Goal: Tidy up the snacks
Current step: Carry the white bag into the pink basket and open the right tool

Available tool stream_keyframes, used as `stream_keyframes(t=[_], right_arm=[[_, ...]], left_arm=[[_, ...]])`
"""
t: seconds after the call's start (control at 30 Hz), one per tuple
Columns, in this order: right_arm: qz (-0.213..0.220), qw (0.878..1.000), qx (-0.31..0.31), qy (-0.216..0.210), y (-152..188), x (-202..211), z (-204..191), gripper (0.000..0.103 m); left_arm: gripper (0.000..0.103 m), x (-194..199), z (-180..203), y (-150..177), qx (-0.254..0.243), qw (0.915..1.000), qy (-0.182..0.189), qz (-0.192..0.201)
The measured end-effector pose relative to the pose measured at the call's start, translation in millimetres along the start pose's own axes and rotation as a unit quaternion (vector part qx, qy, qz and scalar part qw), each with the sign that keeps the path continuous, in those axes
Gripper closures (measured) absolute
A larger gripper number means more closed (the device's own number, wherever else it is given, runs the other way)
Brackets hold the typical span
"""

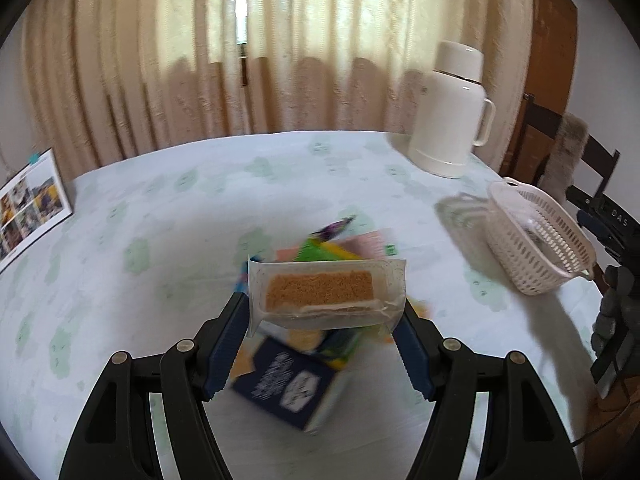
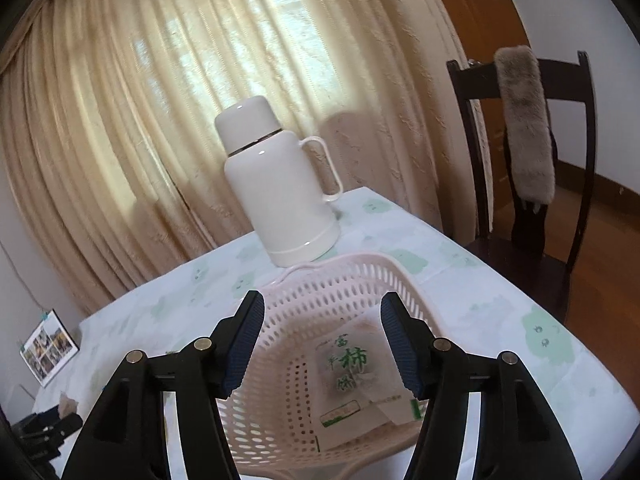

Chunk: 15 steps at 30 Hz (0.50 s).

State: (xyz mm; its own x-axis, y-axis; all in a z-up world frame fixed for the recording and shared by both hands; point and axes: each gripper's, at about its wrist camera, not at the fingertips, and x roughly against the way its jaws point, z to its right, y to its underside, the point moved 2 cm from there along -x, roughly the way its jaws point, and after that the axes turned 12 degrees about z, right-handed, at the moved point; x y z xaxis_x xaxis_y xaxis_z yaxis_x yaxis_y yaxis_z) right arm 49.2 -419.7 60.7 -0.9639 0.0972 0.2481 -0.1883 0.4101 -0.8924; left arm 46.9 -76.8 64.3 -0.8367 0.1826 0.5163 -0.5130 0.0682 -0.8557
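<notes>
My left gripper (image 1: 325,312) is shut on a clear packet holding a brown cake slice (image 1: 324,292), lifted above a pile of snacks (image 1: 320,252) on the table. A dark blue box (image 1: 286,386) lies under it. The pink plastic basket (image 1: 536,240) stands to the right. In the right wrist view my right gripper (image 2: 322,344) is open and empty just above the basket (image 2: 288,360), where a white packet with green writing (image 2: 356,380) lies.
A white thermos jug (image 1: 452,112) stands at the table's back right, also in the right wrist view (image 2: 280,188). A photo calendar (image 1: 28,208) stands at the left edge. A dark wooden chair (image 2: 532,168) is beyond the right edge. Curtains hang behind.
</notes>
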Motion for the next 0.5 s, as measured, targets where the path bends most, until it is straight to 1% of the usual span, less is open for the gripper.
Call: stream_keyframes(t=[0.13,0.23,0.43,0.5], right_arm=[[0.017,1.0,-0.005,0.003,-3,8,1,0.041],[0.029,0.999,-0.007,0.011,-4,13,2,0.041],[0.042,0.999,-0.011,0.033,-7,19,8,0.041],[0.047,0.998,-0.014,0.037,-8,21,11,0.041]], left_arm=[[0.036,-9,29,-12,-0.013,0.9994,0.031,-0.003],[0.036,-14,56,-24,-0.032,0.9981,0.052,0.005],[0.035,-23,117,-45,-0.075,0.9917,0.102,0.026],[0.035,-28,135,-47,-0.087,0.9891,0.116,0.026]])
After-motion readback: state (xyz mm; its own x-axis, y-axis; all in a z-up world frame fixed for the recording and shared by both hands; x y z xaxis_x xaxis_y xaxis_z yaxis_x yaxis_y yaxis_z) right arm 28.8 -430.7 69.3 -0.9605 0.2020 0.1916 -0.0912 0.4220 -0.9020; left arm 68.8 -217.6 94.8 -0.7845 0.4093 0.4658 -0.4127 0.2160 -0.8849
